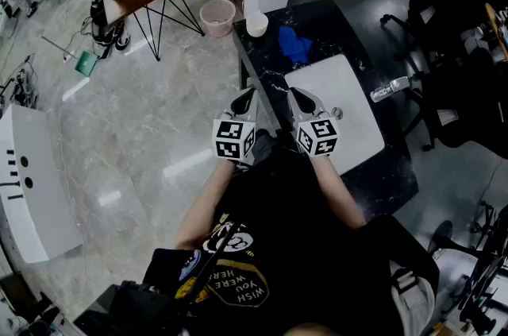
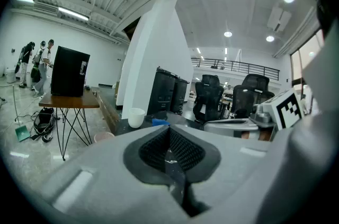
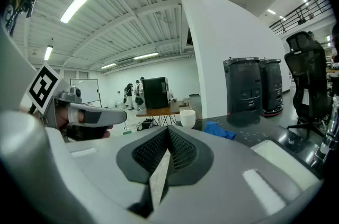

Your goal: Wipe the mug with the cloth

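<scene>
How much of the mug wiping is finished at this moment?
Nothing looks done: the mug and the blue cloth sit untouched at the far end of the table. In hand: nothing; the left gripper and right gripper are shut, empty. Left: take the cloth, wipe the mug.

Dark table (image 1: 387, 177) w/ mug (image 1: 256, 25), blue cloth (image 1: 294, 44), white mat (image 1: 341, 108), maybe a bottle (image 1: 390, 89).

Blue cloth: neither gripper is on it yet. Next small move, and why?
Probably open the right gripper and reach it forward toward the blue cloth. Its jaws are together with nothing between them, and the cloth lies crumpled on the dark table beside the white mug, well ahead of both grippers. The left gripper is shut and empty too, and sits farther from the cloth.
</scene>
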Available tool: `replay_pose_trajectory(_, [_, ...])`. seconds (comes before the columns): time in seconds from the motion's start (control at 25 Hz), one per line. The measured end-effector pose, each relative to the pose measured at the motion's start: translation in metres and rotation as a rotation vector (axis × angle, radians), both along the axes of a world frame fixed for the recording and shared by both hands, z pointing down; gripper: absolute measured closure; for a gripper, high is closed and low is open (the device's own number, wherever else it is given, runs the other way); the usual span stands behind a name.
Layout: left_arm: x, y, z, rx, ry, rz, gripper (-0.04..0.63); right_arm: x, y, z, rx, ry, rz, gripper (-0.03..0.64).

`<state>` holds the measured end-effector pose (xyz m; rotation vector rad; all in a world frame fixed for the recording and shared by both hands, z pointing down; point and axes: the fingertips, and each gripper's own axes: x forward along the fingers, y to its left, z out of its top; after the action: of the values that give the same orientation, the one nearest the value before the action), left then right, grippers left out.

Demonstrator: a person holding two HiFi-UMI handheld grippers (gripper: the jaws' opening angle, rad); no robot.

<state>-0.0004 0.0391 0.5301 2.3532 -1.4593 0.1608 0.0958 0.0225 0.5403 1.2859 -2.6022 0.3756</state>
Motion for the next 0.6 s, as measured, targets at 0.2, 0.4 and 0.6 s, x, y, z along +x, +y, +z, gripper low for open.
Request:
replay_pose_trajectory(0.2, [0.0000, 0.0036, 0.0016, -0.006, 0.004, -0.005, 0.592, 0.0004, 0.0053, 0.0013, -0.005, -0.007, -0.013, 0.615])
replay_pose_trajectory(0.4, [0.0020, 0.0012, 0.0034, -0.010, 0.001, 0.003, 0.594, 0.0032, 0.0024, 0.0031, -0.007, 0.008, -0.007, 0.615])
replay_pose_trajectory(0.6, [-0.0053, 0.0051, 0.0049, -0.028, 0.008, 0.002, 0.594, 0.0006, 0.0055, 0.0065, -0.020, 0.028, -0.009, 0.615])
